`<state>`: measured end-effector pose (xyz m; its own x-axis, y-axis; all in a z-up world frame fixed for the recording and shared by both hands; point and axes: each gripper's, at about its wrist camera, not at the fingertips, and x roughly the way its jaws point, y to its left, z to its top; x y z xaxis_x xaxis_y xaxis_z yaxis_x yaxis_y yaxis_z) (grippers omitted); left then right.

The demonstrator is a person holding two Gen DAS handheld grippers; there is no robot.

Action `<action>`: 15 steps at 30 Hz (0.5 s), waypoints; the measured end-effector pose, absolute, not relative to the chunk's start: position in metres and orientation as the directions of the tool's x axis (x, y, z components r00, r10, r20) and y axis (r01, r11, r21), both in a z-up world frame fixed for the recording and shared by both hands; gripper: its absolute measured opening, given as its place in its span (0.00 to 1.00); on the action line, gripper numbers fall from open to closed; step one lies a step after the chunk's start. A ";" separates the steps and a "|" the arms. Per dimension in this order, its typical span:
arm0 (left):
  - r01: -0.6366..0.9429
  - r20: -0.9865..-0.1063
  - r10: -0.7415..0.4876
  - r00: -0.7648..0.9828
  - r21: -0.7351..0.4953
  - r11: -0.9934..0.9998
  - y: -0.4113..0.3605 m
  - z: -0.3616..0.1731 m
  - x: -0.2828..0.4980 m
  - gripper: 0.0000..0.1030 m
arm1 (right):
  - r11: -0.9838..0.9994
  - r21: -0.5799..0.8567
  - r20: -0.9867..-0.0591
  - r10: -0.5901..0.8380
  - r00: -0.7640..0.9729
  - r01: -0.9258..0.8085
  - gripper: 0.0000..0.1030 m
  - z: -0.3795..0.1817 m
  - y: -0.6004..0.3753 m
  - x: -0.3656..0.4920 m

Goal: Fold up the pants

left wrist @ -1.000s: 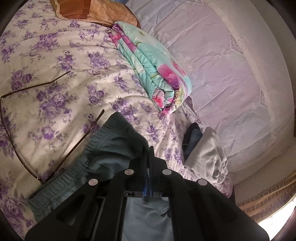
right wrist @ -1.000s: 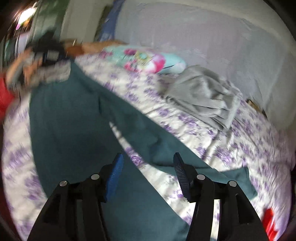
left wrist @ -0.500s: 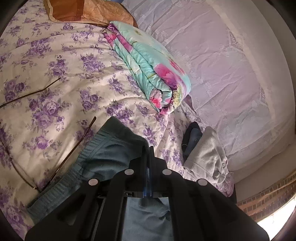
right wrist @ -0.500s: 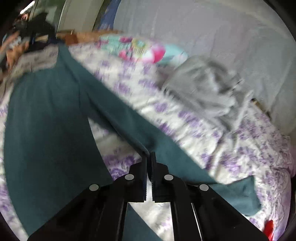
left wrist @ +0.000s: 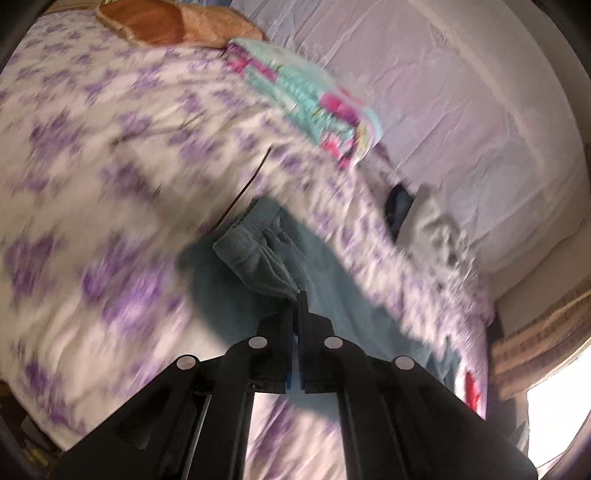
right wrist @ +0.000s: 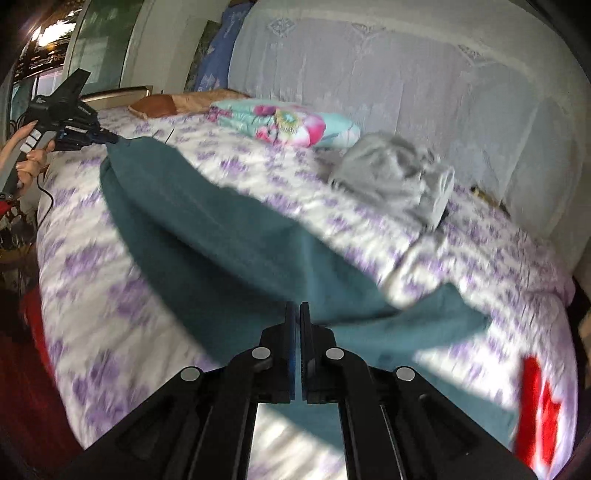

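Observation:
Teal pants (right wrist: pixel 221 229) hang stretched above the purple-flowered bed cover (right wrist: pixel 96 266), held at both ends. My left gripper (left wrist: pixel 298 295) is shut on the bunched elastic waistband (left wrist: pixel 255 254). In the right wrist view that left gripper (right wrist: pixel 110 139) shows at the far left, gripped by a hand (right wrist: pixel 26 158). My right gripper (right wrist: pixel 298 306) is shut on a leg of the pants, whose fabric rises to its closed tips. The leg's end (right wrist: pixel 443 317) trails on the cover to the right. Both views are blurred by motion.
A folded turquoise and pink quilt (right wrist: pixel 288 123) and a crumpled grey garment (right wrist: pixel 395 177) lie along the far side of the bed. A brown pillow (left wrist: pixel 159 26) sits at the head. A thin dark wire (left wrist: pixel 247 188) lies near the waistband. Something red (right wrist: pixel 539 406) is at the right edge.
The right gripper went from open to shut on the pant leg. Both grippers then moved, lifting the pants off the cover. The waistband now hangs bunched from the left fingers.

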<state>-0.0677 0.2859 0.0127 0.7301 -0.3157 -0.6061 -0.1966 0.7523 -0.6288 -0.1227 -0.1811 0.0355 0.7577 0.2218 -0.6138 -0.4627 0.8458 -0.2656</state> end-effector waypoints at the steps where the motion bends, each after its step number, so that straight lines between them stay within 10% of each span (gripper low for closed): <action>1: -0.204 -0.617 -0.319 0.720 -0.627 0.752 0.286 0.005 -0.073 0.01 | 0.854 -0.245 -0.627 0.223 0.747 -0.460 0.02 0.028 -0.183 -0.127; 10: -0.275 -0.637 -0.347 0.689 -0.672 0.688 0.309 -0.022 -0.081 0.03 | 0.872 -0.198 -0.666 0.215 0.714 -0.448 0.03 0.013 -0.193 -0.140; 15: -0.336 -0.664 -0.232 0.711 -0.610 0.718 0.317 -0.006 -0.103 0.38 | 0.917 -0.139 -0.640 0.205 0.741 -0.374 0.11 0.024 -0.218 -0.139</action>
